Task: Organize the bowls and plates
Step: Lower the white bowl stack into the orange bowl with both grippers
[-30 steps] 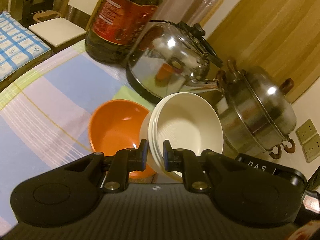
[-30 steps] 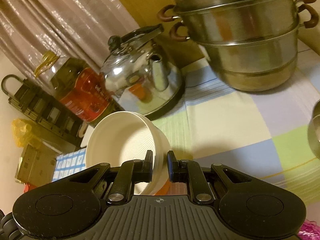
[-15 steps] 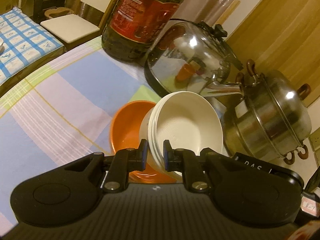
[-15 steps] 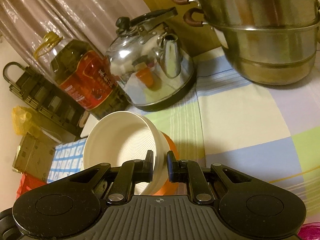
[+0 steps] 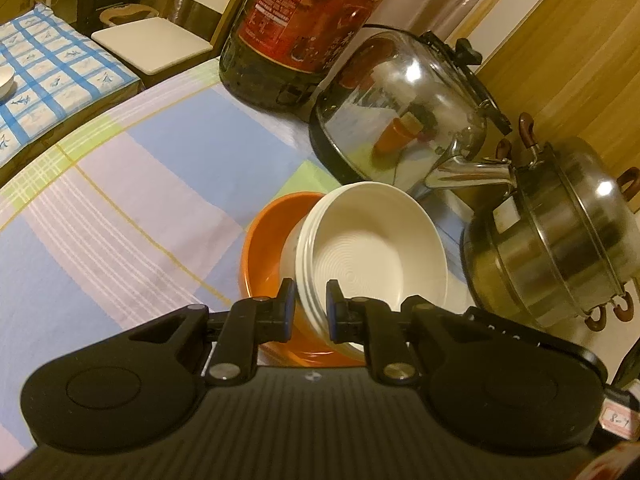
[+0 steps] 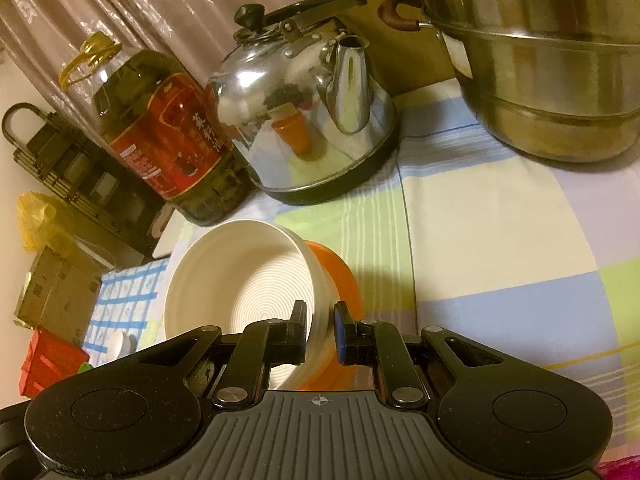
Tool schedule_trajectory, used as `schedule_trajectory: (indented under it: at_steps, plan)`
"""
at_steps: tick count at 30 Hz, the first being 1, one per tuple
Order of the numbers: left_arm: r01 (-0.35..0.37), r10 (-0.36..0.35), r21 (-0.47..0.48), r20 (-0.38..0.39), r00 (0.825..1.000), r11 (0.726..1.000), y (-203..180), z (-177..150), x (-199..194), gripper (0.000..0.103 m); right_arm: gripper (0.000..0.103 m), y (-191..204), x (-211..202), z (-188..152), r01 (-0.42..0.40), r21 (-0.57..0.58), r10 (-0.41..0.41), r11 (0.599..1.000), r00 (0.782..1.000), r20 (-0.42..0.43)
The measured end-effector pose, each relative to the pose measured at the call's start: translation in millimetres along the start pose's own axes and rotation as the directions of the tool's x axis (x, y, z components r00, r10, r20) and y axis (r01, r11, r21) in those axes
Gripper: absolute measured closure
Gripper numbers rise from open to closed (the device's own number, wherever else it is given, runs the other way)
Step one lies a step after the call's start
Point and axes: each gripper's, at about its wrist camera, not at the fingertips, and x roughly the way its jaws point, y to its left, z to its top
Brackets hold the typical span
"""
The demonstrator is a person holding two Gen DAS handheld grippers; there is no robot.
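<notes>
You had both grippers pinching the same round cream ribbed bowl (image 5: 372, 248), on opposite sides of its rim. Left gripper (image 5: 311, 310): jaws clamped across the rim wall, one pad outside, one inside. Right gripper (image 6: 320, 330): same, pinched on the wall at the other side.

Cream bowl sat tilted, its lower part inside the round glossy orange bowl (image 5: 266, 248), which rested on the pastel checked tablecloth (image 5: 120, 208). Whether the cream bowl's base was touching the orange one's floor: couldn't tell, hidden by the grippers.

Crowded at the back:
- shiny steel kettle w/ black handle (image 6: 304, 120) just behind the bowls; in the left wrist view its spout reached over near the cream bowl's far rim
- big stacked steel steamer pot w/ brown loop handles (image 5: 560, 232) close beside the cream bowl on that side
- large oil bottle w/ red label and yellow handle (image 6: 160, 136) next to the kettle, near the table edge

Off the table: white chair seat (image 5: 152, 40), blue-and-white checked cloth (image 5: 48, 68) w/ a small white dish at frame edge, yellow plastic bag (image 6: 36, 220), cardboard box (image 6: 56, 292).
</notes>
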Motion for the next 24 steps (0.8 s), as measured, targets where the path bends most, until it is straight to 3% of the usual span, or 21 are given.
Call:
schedule_trajectory:
  at_steps: [24]
  plan:
    - [-0.026, 0.026, -0.001, -0.022, 0.999, 1.0, 4.0, -0.2, 13.5, 0.09, 0.088, 2.1, 10.7, -4.7, 0.023, -0.06, -0.024, 0.998, 1.0, -0.015]
